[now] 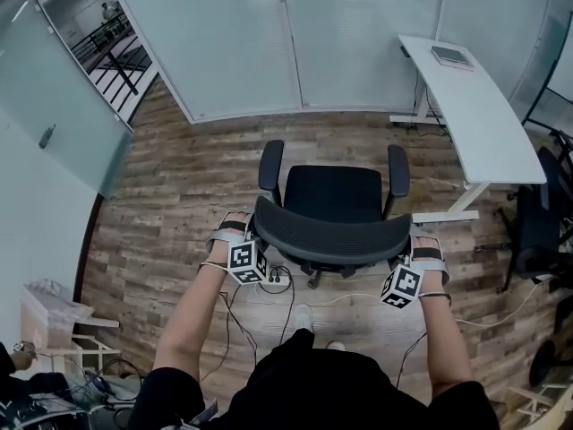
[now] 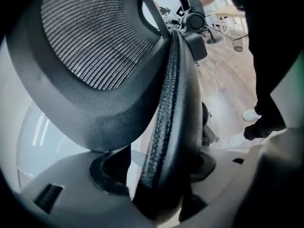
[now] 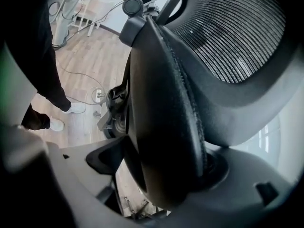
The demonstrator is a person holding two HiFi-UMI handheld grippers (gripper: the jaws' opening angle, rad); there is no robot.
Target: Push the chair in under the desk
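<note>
A black mesh office chair (image 1: 333, 195) stands on the wood floor with its back toward me, its backrest (image 1: 331, 238) nearest. The white desk (image 1: 474, 106) stands at the far right, apart from the chair. My left gripper (image 1: 254, 238) grips the backrest's left edge, and in the left gripper view that edge (image 2: 175, 103) fills the gap of the left gripper (image 2: 159, 167) between both pads. My right gripper (image 1: 408, 247) holds the right edge. In the right gripper view the backrest rim (image 3: 161, 103) sits pressed between the jaws of the right gripper (image 3: 166, 167).
A dark flat device (image 1: 450, 56) lies on the desk's far end. Another black chair (image 1: 537, 222) stands right of the desk. Cables and a power strip (image 1: 276, 280) lie on the floor under the chair's back. Glass walls (image 1: 295, 34) close the far side. White shelving (image 1: 54, 321) sits lower left.
</note>
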